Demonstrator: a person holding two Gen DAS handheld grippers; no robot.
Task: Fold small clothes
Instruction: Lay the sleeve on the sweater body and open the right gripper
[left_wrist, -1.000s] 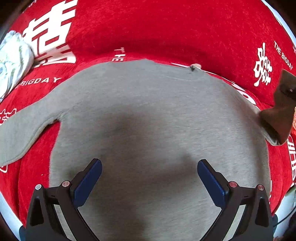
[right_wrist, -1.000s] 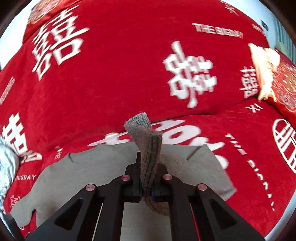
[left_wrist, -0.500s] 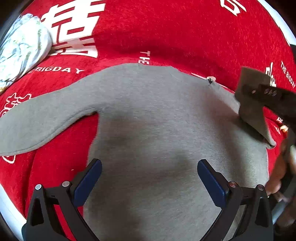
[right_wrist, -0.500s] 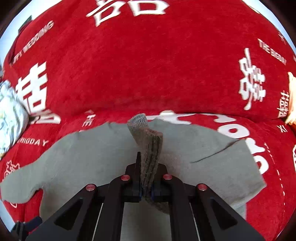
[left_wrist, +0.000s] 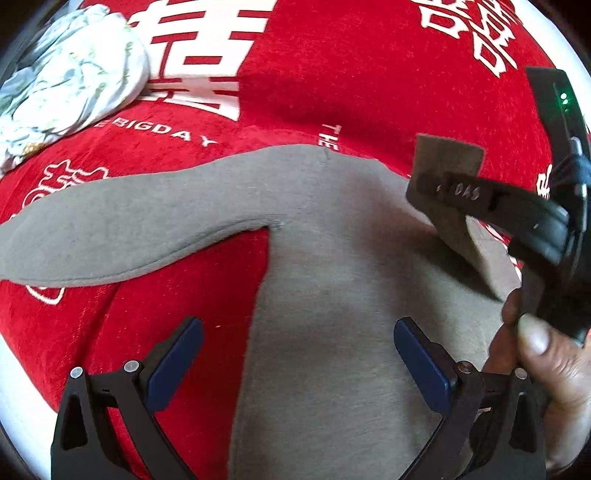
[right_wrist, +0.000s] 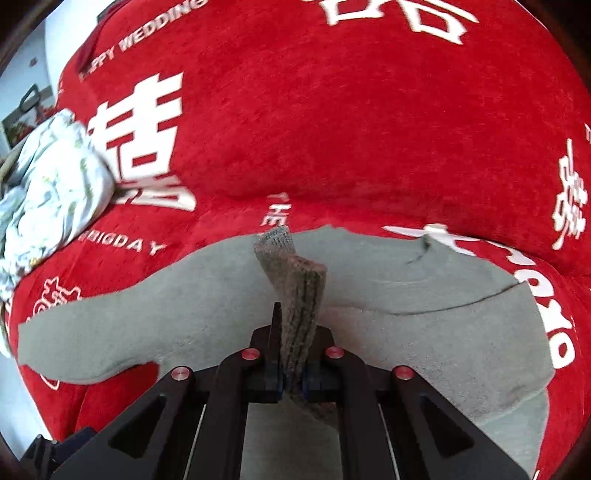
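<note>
Covering the whole surface is a red blanket (right_wrist: 332, 129) with white lettering, and on it our grey sweater (left_wrist: 332, 295) lies flat on its back, one sleeve (left_wrist: 129, 229) stretched out sideways and not yet folded. We hold the other sleeve's ribbed cuff (right_wrist: 299, 295) clamped in the right gripper (right_wrist: 293, 380), lifted over the body, so the first fold looks only begun. Our left gripper (left_wrist: 295, 354) hovers with jaws wide, holding nothing. A pale printed bundle (left_wrist: 70, 77), perhaps another garment, waits aside.
</note>
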